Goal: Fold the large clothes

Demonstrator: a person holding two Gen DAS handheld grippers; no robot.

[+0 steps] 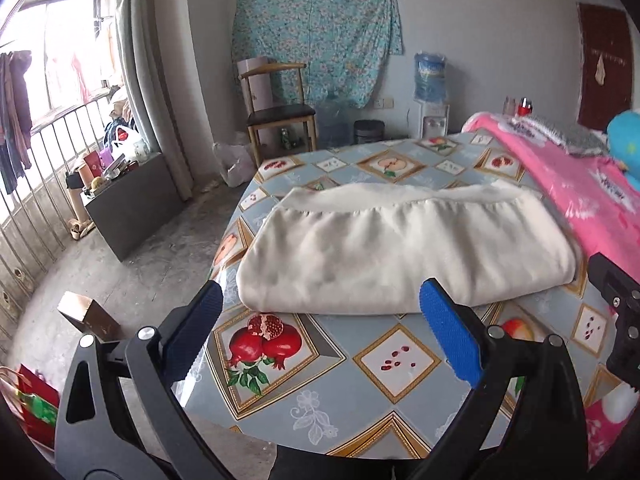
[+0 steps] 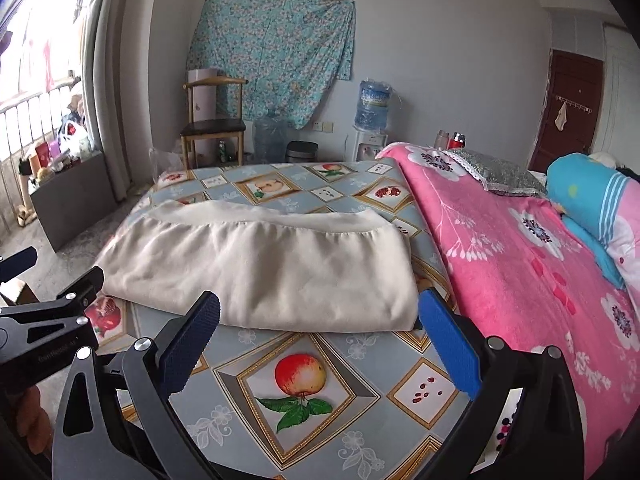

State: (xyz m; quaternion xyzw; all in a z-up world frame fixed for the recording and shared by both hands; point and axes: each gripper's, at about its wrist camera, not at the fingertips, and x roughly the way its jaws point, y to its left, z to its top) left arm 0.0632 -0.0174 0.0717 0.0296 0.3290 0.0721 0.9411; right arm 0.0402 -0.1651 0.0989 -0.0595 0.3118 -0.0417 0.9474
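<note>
Both the left gripper (image 1: 320, 312) and right gripper (image 2: 320, 320) gape wide, holding nothing; pinch the folded cream garment's (image 1: 400, 256) near corners at mid-frame evenly before folding

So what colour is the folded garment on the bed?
Cream white, plain; the folded garment shows best in the right wrist view.

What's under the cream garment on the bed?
The cream garment lies on the fruit-print cloth, its pattern showing all around. Whatever lies directly beneath the folded fabric is covered; neither claw touches it.
</note>
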